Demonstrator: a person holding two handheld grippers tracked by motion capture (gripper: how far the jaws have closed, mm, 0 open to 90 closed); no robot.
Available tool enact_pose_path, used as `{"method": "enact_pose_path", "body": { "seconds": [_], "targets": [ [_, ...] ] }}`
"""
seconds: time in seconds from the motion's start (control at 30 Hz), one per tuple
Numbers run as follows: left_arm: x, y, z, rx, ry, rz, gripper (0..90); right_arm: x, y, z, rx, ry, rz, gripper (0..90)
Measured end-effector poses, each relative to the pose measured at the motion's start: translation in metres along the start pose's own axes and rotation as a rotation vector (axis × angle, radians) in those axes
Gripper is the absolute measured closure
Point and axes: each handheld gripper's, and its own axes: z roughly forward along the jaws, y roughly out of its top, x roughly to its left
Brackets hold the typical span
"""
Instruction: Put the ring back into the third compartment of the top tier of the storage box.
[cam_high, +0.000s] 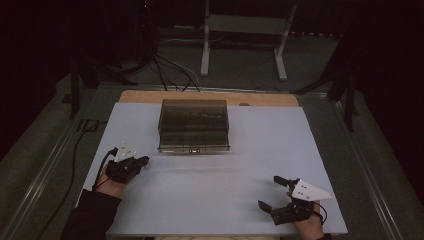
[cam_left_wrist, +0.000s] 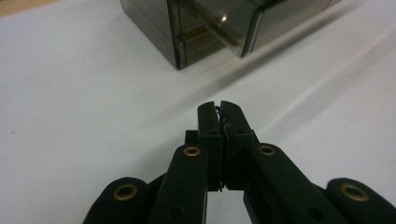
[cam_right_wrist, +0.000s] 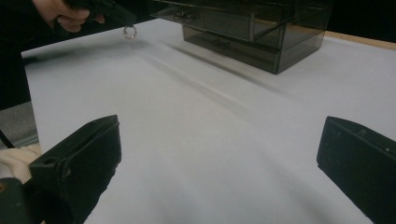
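Near the front left corner of the dark see-through drawer box (cam_high: 193, 125), the left gripper (cam_right_wrist: 127, 22) pinches a small ring (cam_right_wrist: 130, 32) in closed jaws. Farther away, the right gripper (cam_high: 276, 192) has wide open, empty jaws.

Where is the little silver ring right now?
In the right gripper view, the small silver ring hangs from the shut left gripper at upper left, above the white table sheet, left of the smoky clear plastic drawer box.
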Motion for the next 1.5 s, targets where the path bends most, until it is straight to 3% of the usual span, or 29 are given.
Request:
{"method": "enact_pose_path", "body": {
  "seconds": [0.17, 0.77, 1.5],
  "targets": [
    [-0.003, 0.006, -0.009, -0.034, -0.003, 0.003, 90.0, 0.000, 0.000, 0.000, 0.002, 0.000, 0.000, 0.0],
    [-0.014, 0.020, -0.025, -0.083, -0.019, 0.040, 90.0, 0.000, 0.000, 0.000, 0.004, -0.002, 0.001, 0.0],
    [-0.027, 0.034, -0.026, -0.115, -0.096, 0.070, 90.0, 0.000, 0.000, 0.001, 0.003, -0.001, 0.001, 0.0]
  ]
}}
